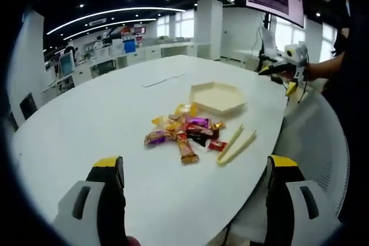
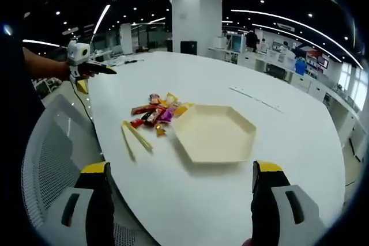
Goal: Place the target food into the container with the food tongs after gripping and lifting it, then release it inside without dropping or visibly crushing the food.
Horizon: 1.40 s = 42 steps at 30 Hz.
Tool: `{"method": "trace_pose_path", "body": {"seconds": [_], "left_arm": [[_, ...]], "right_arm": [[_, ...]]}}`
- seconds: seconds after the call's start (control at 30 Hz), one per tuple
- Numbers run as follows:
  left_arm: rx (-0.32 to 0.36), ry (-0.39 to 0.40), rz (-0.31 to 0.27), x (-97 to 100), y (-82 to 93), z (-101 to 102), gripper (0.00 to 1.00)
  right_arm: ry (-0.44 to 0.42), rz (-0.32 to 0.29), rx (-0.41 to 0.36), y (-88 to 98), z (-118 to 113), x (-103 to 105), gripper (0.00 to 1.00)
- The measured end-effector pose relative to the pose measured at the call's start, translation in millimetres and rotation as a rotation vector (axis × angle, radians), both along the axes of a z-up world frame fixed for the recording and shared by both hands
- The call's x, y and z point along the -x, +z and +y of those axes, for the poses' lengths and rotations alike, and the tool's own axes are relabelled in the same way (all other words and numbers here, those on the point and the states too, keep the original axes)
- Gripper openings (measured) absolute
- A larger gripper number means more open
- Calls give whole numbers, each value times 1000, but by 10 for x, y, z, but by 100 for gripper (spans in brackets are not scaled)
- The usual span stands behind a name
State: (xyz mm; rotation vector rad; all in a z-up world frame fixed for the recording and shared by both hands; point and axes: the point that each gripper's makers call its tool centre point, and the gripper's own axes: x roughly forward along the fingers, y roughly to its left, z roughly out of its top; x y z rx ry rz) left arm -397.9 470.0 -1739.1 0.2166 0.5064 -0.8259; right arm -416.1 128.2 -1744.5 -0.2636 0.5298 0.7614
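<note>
Gaping wide, empty: left gripper [image 1: 193, 188] and right gripper [image 2: 181, 191], both above tabletop [image 1: 86, 131] edge. Wrapped candy pile [image 1: 183, 131] mid-table, tongs [image 1: 236, 144] just beside it toward near edge, hexagonal tray [image 2: 214, 133] just beyond pile.

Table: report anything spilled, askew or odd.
Nothing is damaged or spilled. The wrapped candies lie in a loose heap on the white table, the tongs flat beside them, and the hexagonal tray sits empty. Both grippers are open, holding nothing.
</note>
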Motion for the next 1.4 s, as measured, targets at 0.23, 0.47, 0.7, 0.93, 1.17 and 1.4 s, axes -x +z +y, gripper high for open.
{"method": "trace_pose_path", "body": {"seconds": [0.23,0.47,0.7,0.93,1.17,1.4], "left_arm": [[-12,-20,3,5,-9,-42,99],[-21,-20,8,73,25,-42,99],[-14,-37,-3,-1,-14,-33,99],[-8,-41,-14,-47,19,-26,98],[-10,-55,2,23,-10,-76,98],[-10,-50,-1,55,7,-145,97]], "right_arm": [[13,-11,3,43,68,-6,100],[66,-1,-2,38,196,59,100],[98,-30,55,24,239,-29,100],[139,-38,38,10,410,-59,100],[280,-18,41,-75,843,0,89],[391,-20,66,-229,1187,-43,82]]}}
